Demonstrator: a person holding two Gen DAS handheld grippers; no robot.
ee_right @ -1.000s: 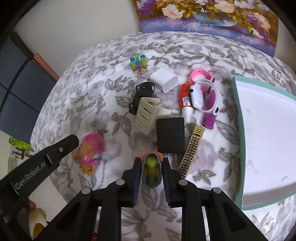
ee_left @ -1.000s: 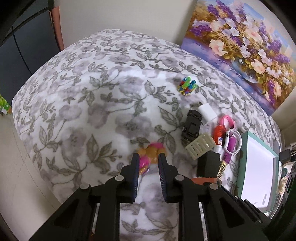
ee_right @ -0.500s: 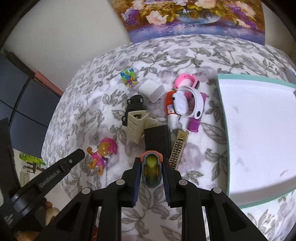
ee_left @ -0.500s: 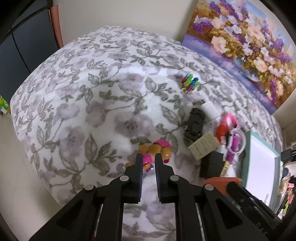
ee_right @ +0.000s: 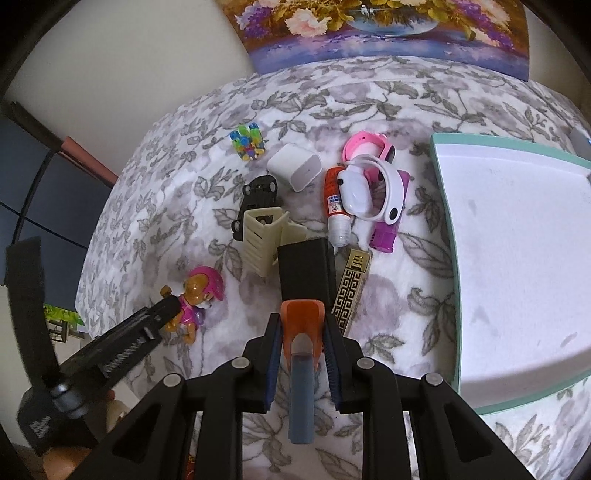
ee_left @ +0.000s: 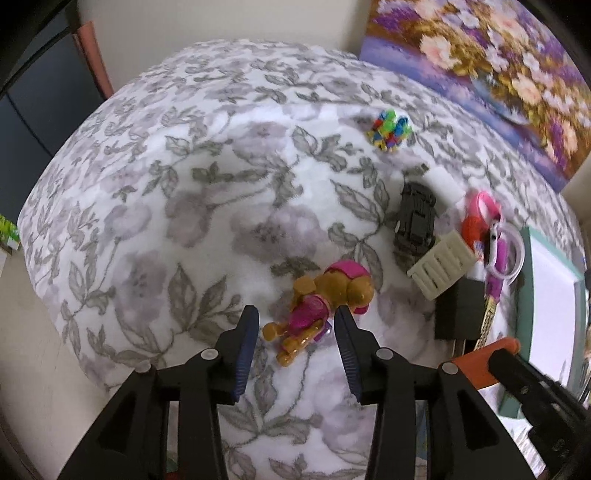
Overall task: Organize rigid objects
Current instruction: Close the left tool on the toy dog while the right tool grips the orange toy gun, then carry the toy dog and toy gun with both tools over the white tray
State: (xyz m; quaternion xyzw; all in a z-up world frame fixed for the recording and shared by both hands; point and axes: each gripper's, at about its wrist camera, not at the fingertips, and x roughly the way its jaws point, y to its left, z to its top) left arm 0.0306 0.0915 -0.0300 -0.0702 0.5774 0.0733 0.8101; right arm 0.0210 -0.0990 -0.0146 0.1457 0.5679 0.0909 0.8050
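A pink and brown puppy figure (ee_left: 317, 306) lies on the floral tablecloth, also in the right wrist view (ee_right: 197, 299). My left gripper (ee_left: 295, 326) is open, its fingers on either side of the figure's legs, not touching it. My right gripper (ee_right: 302, 332) is shut on an orange and blue tape measure (ee_right: 302, 354) and holds it above the cloth, just short of a black box (ee_right: 304, 273). A white tray with a teal rim (ee_right: 447, 236) lies to the right.
A pile lies mid-table: black toy car (ee_right: 256, 201), beige slotted holder (ee_right: 260, 240), white charger (ee_right: 295, 170), red glue bottle (ee_right: 334, 203), pink and white headband items (ee_right: 373, 184), gold patterned bar (ee_right: 351, 284), coloured blocks (ee_right: 247, 142). A flower painting (ee_right: 369, 29) leans at the back.
My left gripper has opened wide around the puppy figure. My right gripper has come lower and closer to the black box, still holding the tape measure.
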